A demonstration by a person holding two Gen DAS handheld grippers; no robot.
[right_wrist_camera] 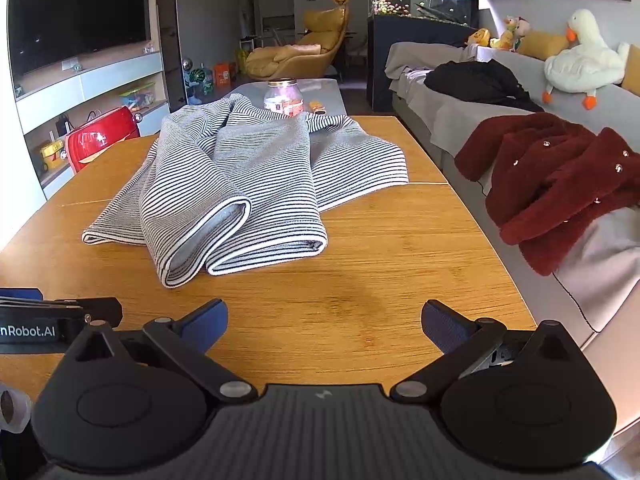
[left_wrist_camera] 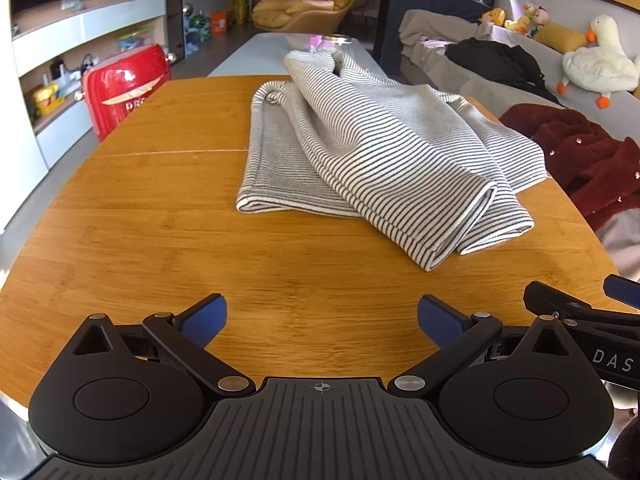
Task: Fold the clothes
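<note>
Two grippers hover side by side low over the near end of a wooden table (left_wrist_camera: 160, 216), each with its blue-padded fingers spread wide and nothing between them. The left gripper (left_wrist_camera: 322, 320) points down the length of the table, and the right gripper (right_wrist_camera: 324, 322) sits just beside it: each camera catches the other tool's black body at the edge of its view. Neither touches cloth.

Ahead of both, well apart from the fingertips, lies the striped garment (left_wrist_camera: 372, 148), grey-white with thin dark lines, in the middle of the table. It is loosely folded, not flat: two rolled, doubled-over folds point toward the grippers, and looser layers bunch up toward the far end. From the right wrist view the same striped garment (right_wrist_camera: 236, 184) spreads wider to the right, one flat panel reaching near the table's right edge.

Beyond the garment a jar (right_wrist_camera: 284, 98) stands on a grey low table. To the right runs a covered sofa (right_wrist_camera: 452, 116) bearing a dark red fuzzy coat (right_wrist_camera: 560, 176), a black garment (right_wrist_camera: 476, 80) and a white plush goose (right_wrist_camera: 584, 60). A red case (left_wrist_camera: 124, 84) stands to the left.
</note>
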